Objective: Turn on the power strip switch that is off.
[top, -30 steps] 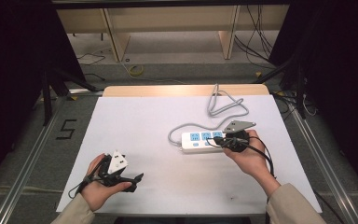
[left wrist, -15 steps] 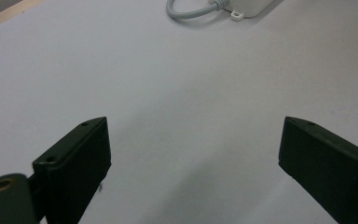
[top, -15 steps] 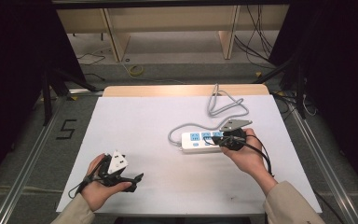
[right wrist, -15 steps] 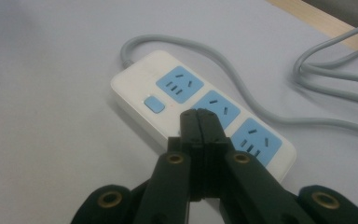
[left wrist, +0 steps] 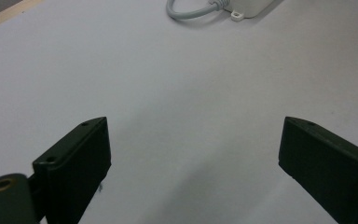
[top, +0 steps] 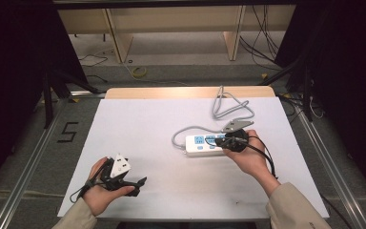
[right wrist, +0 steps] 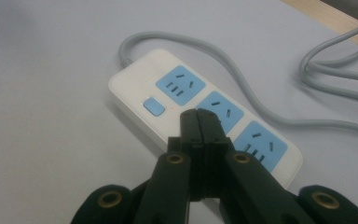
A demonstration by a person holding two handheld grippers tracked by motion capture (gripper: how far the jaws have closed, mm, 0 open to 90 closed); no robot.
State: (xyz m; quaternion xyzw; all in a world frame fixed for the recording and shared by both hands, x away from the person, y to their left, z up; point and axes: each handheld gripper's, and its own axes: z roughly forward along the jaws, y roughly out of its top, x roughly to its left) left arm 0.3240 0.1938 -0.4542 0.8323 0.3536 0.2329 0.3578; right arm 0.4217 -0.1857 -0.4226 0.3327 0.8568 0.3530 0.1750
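Power strip (right wrist: 200,114) lies directly under the right claw (right wrist: 199,116), whose jaws are pressed together over its middle socket.

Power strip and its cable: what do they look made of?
Power strip: looks like hard moulded plastic, white body with a slight sheen and rounded edges, blue socket faces and a blue button set flush. Cable: likely a rubbery or PVC sheath, pale grey and matte; it bends in soft loops without kinking. The right gripper, jaws shut, hovers above the middle socket.
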